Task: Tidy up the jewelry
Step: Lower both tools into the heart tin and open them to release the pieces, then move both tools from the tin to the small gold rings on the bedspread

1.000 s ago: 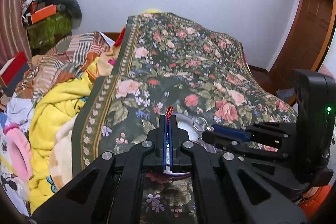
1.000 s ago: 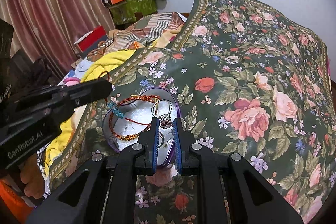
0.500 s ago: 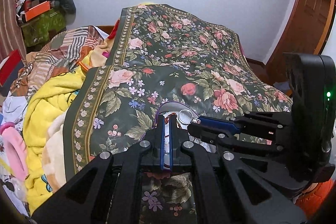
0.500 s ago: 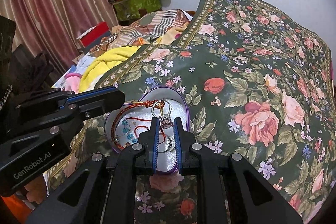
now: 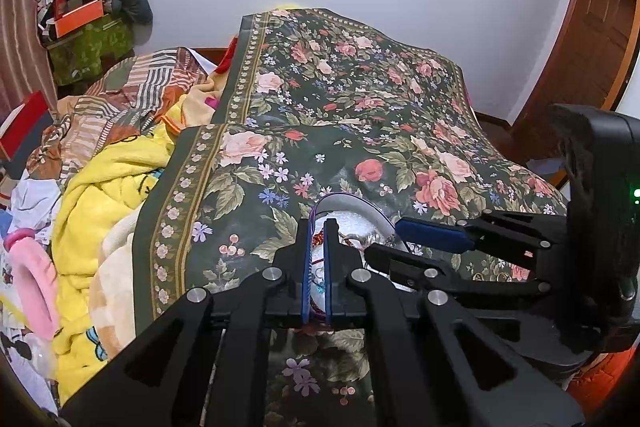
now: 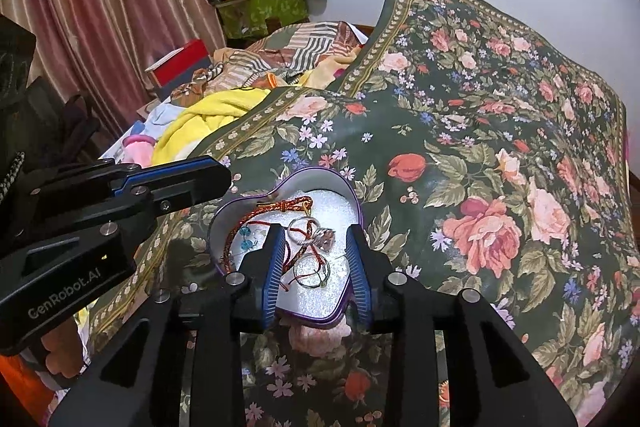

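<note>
Heart-shaped tin (image 6: pixel 349 301): purple rim, white lining, resting on the floral bedspread (image 6: pixel 500 147) of the bed; serves as the collecting place for the jewelry.
Contents: red-and-gold cord bracelet (image 6: pixel 256 217) along the left wall, silver rings (image 6: pixel 301 227) tangled with red thread at centre, blue beads (image 6: pixel 245 231).
Right tongs (image 6: pixel 316 269): spread wide, straddling the rings, probably poised to pinch one free.
Left tongs (image 5: pixel 316 259): drawn narrow, nothing clearly gripped, hovering over the tin's left edge, likely steadying or waiting.
</note>
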Tool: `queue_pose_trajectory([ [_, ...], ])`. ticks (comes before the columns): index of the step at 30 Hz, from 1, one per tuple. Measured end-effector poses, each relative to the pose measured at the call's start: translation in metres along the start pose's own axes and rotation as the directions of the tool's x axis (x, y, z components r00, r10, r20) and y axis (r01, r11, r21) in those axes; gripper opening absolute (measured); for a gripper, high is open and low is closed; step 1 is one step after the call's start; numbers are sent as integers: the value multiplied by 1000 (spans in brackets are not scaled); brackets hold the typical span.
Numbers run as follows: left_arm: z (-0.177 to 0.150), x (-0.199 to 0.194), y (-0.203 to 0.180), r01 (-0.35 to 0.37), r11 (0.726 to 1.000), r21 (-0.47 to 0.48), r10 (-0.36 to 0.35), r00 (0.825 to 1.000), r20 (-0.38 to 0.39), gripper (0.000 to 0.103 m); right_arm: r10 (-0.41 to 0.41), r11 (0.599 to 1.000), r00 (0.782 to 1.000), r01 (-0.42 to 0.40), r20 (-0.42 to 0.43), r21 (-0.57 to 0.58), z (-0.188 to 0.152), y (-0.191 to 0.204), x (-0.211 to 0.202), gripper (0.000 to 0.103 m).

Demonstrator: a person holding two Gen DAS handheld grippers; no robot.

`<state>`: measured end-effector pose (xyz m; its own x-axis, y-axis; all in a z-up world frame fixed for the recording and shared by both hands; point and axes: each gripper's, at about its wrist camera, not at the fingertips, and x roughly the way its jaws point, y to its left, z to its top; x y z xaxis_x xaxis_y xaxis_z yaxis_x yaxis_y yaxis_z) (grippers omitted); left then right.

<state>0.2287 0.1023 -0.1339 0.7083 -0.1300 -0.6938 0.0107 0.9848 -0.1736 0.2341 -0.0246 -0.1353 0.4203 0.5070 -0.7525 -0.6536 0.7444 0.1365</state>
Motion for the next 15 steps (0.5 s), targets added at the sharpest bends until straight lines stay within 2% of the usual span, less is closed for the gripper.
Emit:
queue_pose_trajectory([
  [9, 3, -16, -6, -13, 1000, 7, 13, 1000, 13, 4, -39, 999, 998, 39, 51, -1, -3, -4, -35, 29],
  [15, 2, -26, -26, -1, 999, 32, 0, 1000, 17, 10, -98, 995, 992, 95, 84, 35, -14, -27, -68, 29],
])
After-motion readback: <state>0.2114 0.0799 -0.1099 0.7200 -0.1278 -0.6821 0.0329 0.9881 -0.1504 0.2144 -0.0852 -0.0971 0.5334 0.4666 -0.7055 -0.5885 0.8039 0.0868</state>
